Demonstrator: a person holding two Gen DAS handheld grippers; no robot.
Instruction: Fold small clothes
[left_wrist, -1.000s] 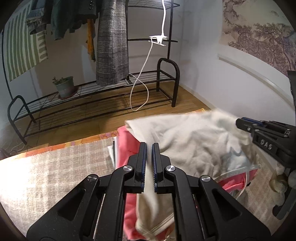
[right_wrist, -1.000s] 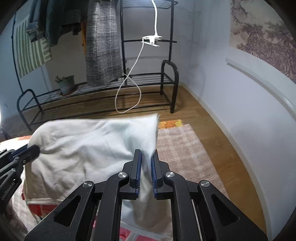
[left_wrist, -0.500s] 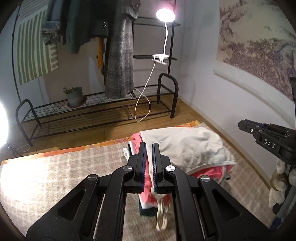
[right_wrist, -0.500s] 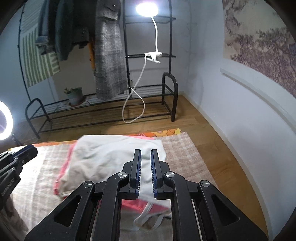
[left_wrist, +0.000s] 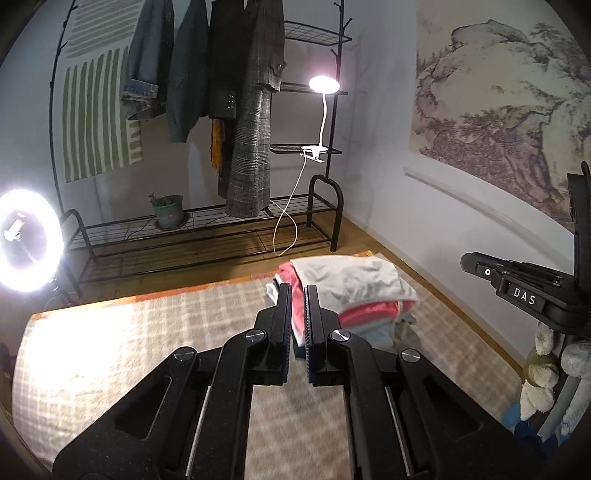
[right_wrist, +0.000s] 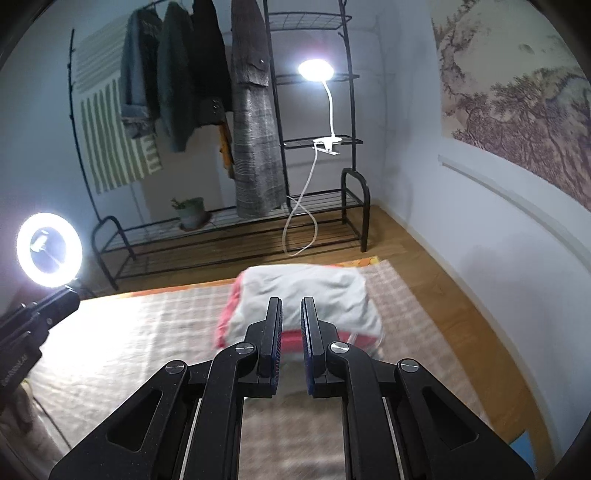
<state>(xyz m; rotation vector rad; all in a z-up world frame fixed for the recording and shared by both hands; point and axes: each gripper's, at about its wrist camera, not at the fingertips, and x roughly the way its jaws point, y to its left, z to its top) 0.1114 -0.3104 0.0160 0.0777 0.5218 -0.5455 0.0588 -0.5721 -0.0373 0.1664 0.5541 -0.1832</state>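
Ahead of both claws, a folded pile (right_wrist: 303, 306) sits on the checked rug (right_wrist: 147, 332), white garment on top, pink ones under it. Left claw (left_wrist: 298, 291) hangs above the rug with its fingers a narrow slot apart, holding nothing; the pile lies just beyond its tips, slightly right. Right claw (right_wrist: 291, 304) is likewise slightly parted and empty, the pile straight ahead.

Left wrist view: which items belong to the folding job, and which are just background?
Job: folded cream garment atop the pink garment; checked beige mat.
Background: black metal clothes rack, glowing ring light, white clip lamp, potted plant.
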